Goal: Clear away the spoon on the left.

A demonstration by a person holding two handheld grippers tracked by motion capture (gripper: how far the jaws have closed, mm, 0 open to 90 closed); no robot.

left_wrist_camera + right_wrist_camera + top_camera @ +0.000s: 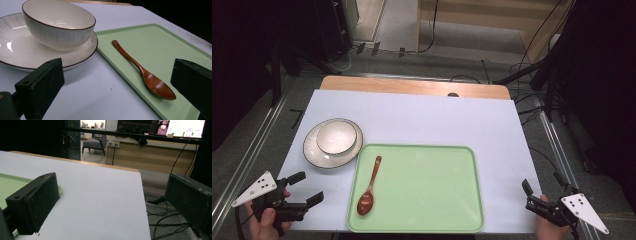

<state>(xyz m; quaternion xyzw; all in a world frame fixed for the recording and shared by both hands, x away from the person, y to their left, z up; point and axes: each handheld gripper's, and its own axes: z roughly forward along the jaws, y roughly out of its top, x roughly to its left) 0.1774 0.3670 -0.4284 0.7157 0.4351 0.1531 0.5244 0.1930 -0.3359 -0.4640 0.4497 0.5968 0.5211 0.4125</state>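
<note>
White tabletop (422, 120) is lying bare; I'm hovering the spread left gripper (304, 190) lower left, aiming squarely across the wooden spoon (369, 187) handle.

Bright table, dark surroundings, mild softness

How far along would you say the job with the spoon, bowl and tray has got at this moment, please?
Done: the wooden spoon lies on the green tray, and the bowl sits in the plate beside the tray. In hand: nothing; the left tool and right tool are open and empty at the table's near corners. Left, probably: moving the bowl and plate onto the tray.
</note>
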